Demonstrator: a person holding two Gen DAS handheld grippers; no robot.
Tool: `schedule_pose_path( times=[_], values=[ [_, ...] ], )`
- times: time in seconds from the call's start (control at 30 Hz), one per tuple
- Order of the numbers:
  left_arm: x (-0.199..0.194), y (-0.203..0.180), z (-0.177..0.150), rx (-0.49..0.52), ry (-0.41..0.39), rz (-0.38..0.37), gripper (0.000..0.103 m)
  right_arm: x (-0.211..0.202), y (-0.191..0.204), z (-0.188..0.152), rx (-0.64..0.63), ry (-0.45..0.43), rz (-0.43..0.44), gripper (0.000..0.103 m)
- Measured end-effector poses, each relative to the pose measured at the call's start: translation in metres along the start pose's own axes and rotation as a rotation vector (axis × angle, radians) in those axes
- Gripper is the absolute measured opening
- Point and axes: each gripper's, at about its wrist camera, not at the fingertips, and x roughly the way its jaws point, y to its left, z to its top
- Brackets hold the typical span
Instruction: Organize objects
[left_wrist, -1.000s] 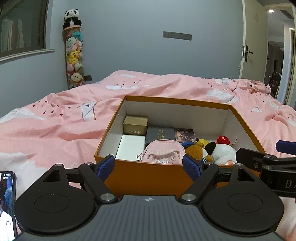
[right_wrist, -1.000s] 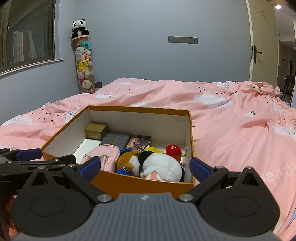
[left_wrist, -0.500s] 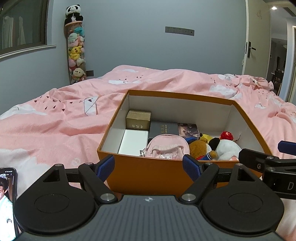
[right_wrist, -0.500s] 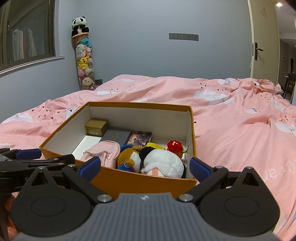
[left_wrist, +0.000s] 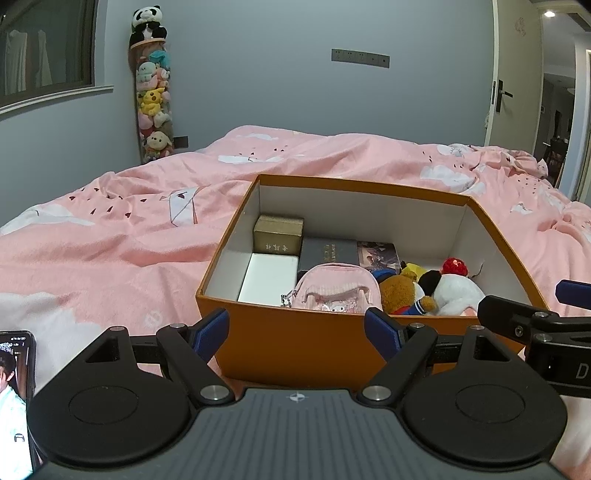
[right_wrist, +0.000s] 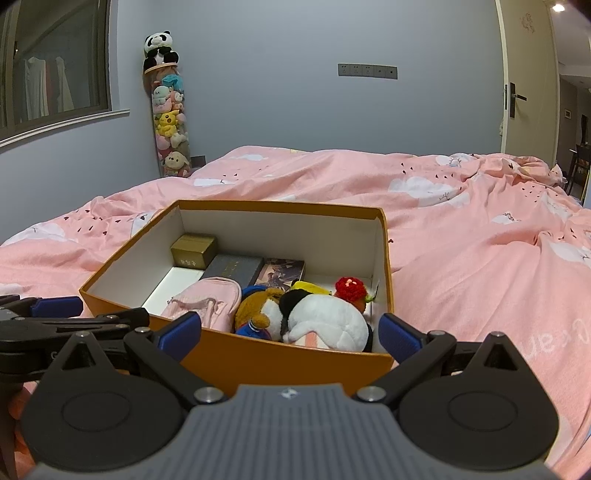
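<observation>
Both the left gripper and the right gripper stand wide open and empty just before the near wall of the orange box, touching nothing. The box sits on the pink bed, already holding the plush toys, the pink pouch and small cartons. I judge that a careless push on this wall may slide or tip the box on the soft cover.

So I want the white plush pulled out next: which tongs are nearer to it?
Right. The right tongs sit just short of the white plush, facing it; the left tongs face the pink pouch, with the plush off to their right.
</observation>
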Motion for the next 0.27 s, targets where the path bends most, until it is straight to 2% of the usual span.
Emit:
schedule_pose_path(
  times=[0.27],
  values=[
    [0.0008, 0.0005, -0.0003, 0.001, 0.007, 0.0, 0.097, 0.0002, 0.0003, -0.0007, 0.001, 0.002, 0.0, 0.102]
  ],
)
